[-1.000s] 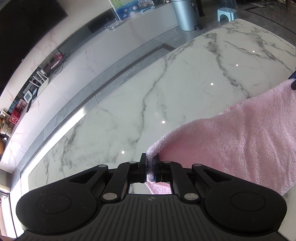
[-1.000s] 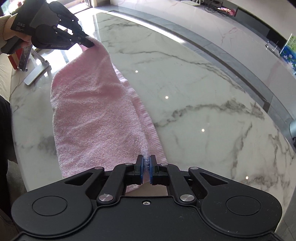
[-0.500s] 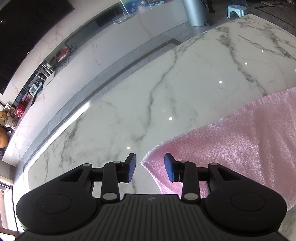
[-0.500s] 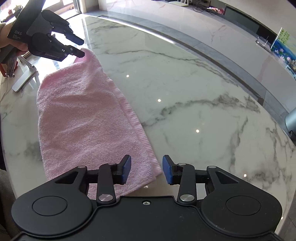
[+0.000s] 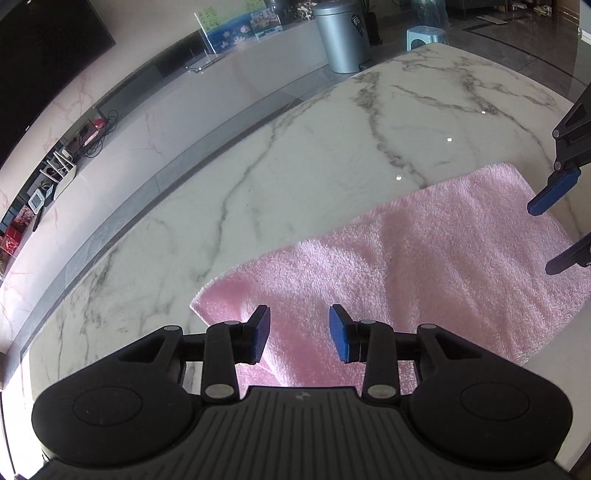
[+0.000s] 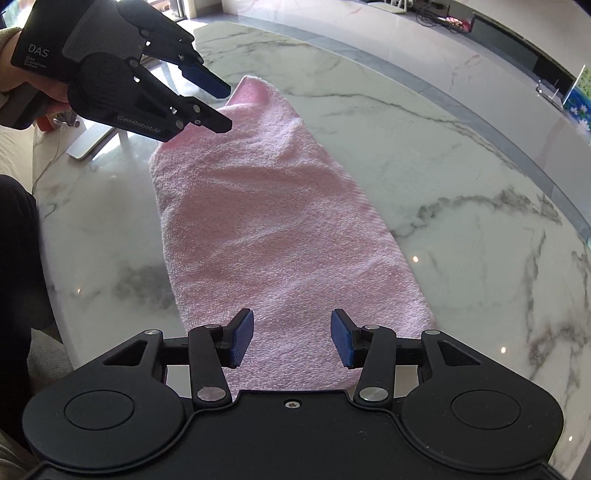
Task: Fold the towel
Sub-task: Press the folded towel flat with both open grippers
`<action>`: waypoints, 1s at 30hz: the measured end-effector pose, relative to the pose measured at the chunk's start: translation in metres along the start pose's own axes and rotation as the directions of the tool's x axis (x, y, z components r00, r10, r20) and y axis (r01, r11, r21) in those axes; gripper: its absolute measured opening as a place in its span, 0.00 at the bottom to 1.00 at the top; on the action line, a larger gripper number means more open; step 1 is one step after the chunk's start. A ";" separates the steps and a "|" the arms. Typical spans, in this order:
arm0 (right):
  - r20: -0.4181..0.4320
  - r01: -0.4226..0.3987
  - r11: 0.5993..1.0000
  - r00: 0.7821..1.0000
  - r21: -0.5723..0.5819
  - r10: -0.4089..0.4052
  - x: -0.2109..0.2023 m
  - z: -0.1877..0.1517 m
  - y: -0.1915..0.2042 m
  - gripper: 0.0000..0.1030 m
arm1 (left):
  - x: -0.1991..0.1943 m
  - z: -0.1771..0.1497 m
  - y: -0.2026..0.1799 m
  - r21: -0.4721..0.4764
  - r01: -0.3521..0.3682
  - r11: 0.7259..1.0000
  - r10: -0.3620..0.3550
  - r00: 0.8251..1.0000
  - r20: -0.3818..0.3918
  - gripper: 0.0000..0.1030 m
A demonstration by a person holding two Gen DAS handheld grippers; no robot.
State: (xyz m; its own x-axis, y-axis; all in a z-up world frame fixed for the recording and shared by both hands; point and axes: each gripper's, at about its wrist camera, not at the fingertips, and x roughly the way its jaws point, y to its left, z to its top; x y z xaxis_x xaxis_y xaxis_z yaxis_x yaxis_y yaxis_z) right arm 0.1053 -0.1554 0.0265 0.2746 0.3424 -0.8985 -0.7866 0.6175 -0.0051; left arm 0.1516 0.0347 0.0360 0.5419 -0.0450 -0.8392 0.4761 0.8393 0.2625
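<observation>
A pink towel (image 5: 406, 266) lies folded lengthwise in a long strip on the white marble table (image 5: 295, 158); it also shows in the right wrist view (image 6: 273, 229). My left gripper (image 5: 299, 334) is open and empty, raised over one short end of the towel. It also shows in the right wrist view (image 6: 221, 107), above the far end. My right gripper (image 6: 291, 338) is open and empty over the opposite short end. Its fingers (image 5: 543, 199) show at the right edge of the left wrist view.
A metal stand base (image 6: 92, 142) lies on the table beyond the towel's far end. The table edge (image 6: 55, 325) curves close on the left. A low TV bench (image 5: 166, 81), a grey bin (image 5: 341, 35) and a stool (image 5: 426, 37) stand past the table.
Both grippers have let go of the towel corners, opened wide and lifted. The towel has settled flat on the table as a folded strip.
</observation>
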 end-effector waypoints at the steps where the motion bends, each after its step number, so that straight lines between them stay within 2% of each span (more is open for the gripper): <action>1: -0.004 0.024 0.999 1.000 0.044 -0.024 0.003 -0.002 0.005 0.45 | 0.000 -0.005 -0.001 -0.022 0.007 1.000 -0.007 1.000 -0.001 0.33; 5: -0.016 0.053 0.972 0.999 0.229 -0.051 0.014 -0.009 0.012 0.47 | 0.001 -0.021 -0.003 -0.094 0.021 0.995 -0.021 1.000 0.001 0.33; 8: 0.007 0.061 0.954 0.998 0.295 -0.066 0.019 -0.016 0.018 0.49 | 0.003 -0.030 -0.005 -0.130 0.026 0.991 -0.026 1.000 -0.004 0.33; 17: 0.038 0.134 0.953 0.988 0.270 -0.149 0.023 -0.032 0.031 0.52 | 0.011 -0.044 -0.005 -0.270 0.054 0.961 -0.053 0.999 0.011 0.31; 25: 0.021 0.177 0.929 0.981 0.324 -0.194 0.011 -0.057 -0.004 0.56 | -0.002 -0.055 -0.041 -0.374 0.089 0.923 -0.078 0.996 0.045 0.31; 30: 0.000 0.219 0.899 0.971 0.380 -0.237 0.001 -0.074 -0.026 0.57 | -0.009 -0.053 -0.073 -0.384 0.120 0.916 -0.103 0.993 0.063 0.31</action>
State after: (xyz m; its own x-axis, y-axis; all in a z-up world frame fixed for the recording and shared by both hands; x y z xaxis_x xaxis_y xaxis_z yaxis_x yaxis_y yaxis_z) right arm 0.0848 -0.2231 -0.0070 0.4535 0.1863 -0.8716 -0.4365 0.8990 -0.0350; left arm 0.0754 0.0028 -0.0003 0.5322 -0.1653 -0.8303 0.2350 0.9711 -0.0427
